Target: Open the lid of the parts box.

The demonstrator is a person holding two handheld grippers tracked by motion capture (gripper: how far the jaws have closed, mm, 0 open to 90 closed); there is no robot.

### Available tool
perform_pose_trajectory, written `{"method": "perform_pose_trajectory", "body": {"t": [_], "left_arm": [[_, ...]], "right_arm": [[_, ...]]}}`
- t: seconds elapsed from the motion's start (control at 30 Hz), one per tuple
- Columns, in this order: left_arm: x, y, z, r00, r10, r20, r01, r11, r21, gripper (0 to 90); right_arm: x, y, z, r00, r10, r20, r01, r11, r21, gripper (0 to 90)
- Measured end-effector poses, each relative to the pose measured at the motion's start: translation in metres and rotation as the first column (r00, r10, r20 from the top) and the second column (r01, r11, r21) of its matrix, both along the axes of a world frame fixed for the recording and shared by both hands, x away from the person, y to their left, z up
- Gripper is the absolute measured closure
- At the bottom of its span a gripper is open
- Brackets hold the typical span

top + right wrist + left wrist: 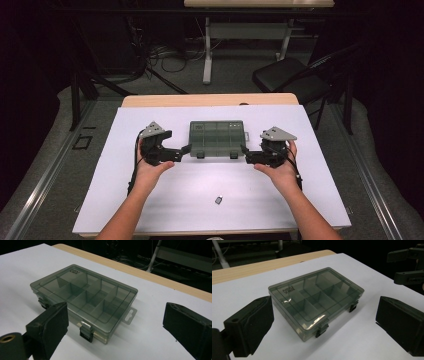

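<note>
Closed organizer box (217, 138) btwn both tools – left tool (184, 149), right tool (245, 150) – jaws wide, empty

Right tongs (117, 327) gape around the closed compartment box (83, 300).

box lid (312, 296) label — small, unreadable

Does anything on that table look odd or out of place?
Only one thing: a small dark object lies alone on the white mat, near the front edge, well apart from the closed compartment box. The box itself looks intact, both latches shut.
</note>
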State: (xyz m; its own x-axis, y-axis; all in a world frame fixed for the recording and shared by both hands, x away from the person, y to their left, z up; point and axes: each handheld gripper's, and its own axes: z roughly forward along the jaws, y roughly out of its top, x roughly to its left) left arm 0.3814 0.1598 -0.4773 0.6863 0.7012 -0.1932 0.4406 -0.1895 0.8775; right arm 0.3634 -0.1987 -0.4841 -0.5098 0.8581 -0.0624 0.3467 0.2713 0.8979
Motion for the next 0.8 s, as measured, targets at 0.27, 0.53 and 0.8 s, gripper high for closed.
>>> {"method": "perform_pose_trajectory", "body": {"t": [0.27, 0.53, 0.8], "left_arm": [[0.017, -0.002, -0.01, 0.9994, 0.012, -0.033, -0.013, 0.9997, -0.02, 9.0], [0.021, -0.01, -0.017, 0.9993, 0.014, -0.034, -0.013, 0.9997, 0.023, 16.8], [0.014, -0.02, -0.022, 0.9996, -0.006, -0.027, 0.007, 0.9988, 0.048, 33.7]], "right_arm": [[0.02, 0.01, -0.003, 0.9994, -0.029, 0.017, 0.028, 0.999, 0.022, 9.5], [0.023, 0.016, -0.014, 0.9995, -0.022, 0.021, 0.022, 1.0, -0.005, 14.2], [0.02, 0.014, -0.021, 1.0, -0.007, -0.006, 0.007, 1.0, -0.004, 20.7]]}}
